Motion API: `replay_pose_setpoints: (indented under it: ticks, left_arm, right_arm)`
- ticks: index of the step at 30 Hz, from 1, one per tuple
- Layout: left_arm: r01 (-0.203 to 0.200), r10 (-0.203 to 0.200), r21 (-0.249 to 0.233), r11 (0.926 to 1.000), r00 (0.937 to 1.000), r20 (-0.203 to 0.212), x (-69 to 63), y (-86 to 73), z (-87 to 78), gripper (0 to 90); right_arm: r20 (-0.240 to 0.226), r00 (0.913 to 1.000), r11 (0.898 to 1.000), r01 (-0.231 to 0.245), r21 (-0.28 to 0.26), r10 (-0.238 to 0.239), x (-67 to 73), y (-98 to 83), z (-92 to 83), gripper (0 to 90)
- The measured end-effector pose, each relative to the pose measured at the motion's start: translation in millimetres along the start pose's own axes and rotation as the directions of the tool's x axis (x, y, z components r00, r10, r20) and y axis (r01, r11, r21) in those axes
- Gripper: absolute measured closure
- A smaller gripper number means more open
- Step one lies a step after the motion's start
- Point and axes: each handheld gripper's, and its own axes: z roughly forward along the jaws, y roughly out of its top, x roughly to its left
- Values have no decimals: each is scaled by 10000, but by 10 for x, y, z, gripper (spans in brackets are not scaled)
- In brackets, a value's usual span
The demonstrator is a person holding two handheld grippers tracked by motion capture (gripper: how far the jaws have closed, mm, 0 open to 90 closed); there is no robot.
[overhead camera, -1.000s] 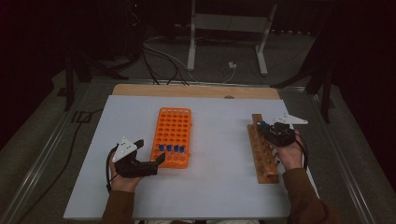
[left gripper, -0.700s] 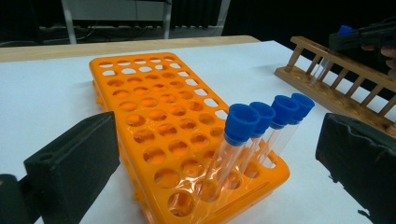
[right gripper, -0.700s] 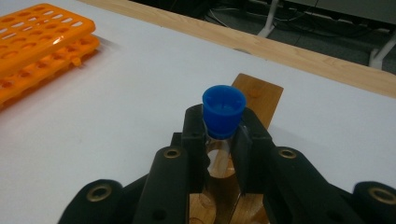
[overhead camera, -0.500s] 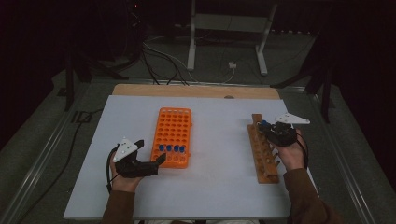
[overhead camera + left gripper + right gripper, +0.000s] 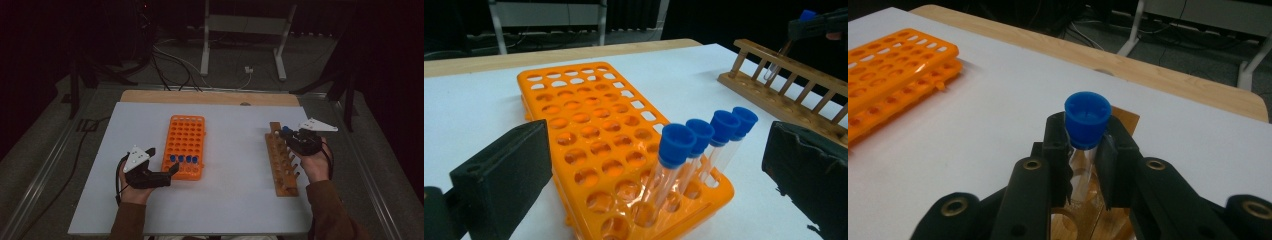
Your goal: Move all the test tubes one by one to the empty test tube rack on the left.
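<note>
We held the blue-capped test tube [image 5: 1087, 131] clenched just below its cap in our right gripper [image 5: 1083, 150] over the wooden rack's [image 5: 280, 162] far end, judging it light, slippery and breakable, while our left gripper [image 5: 167, 172] rested open beside the orange rack [image 5: 186, 135].

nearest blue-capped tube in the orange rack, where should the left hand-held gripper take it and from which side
Probably just below the blue cap, coming from above. The nearest tube stands nearly upright at the end of a row of four in the orange rack, so only its top stands clear. The open left hand-held gripper would best straddle it across the row, since a neighbour tube stands close beside it.
</note>
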Motion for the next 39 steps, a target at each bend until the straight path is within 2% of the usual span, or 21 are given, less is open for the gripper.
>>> replay_pose_setpoints:
  ticks: [9, 19, 27, 39]
  left_arm:
    - [-278, 279, -392, 9988, 9996, 34, -27, 182, 4, 7]
    - [-492, 501, -570, 9972, 9987, 136, -67, 366, 69, 7]
    - [-546, 563, -553, 9970, 9980, 298, -144, 464, 184, 10]
    - [-572, 590, -404, 9975, 9972, 453, -264, 503, 370, 10]
  right_arm:
    - [91, 9999, 9999, 86, -82, -85, 23, 111, -76, 770]
    - [294, 9984, 9984, 485, -307, -476, 111, 301, -179, 771]
    - [-31, 9981, 9969, 617, -486, -619, 216, 383, -201, 771]
    - [-819, 9938, 9970, 732, -248, -750, 497, 449, -21, 770]
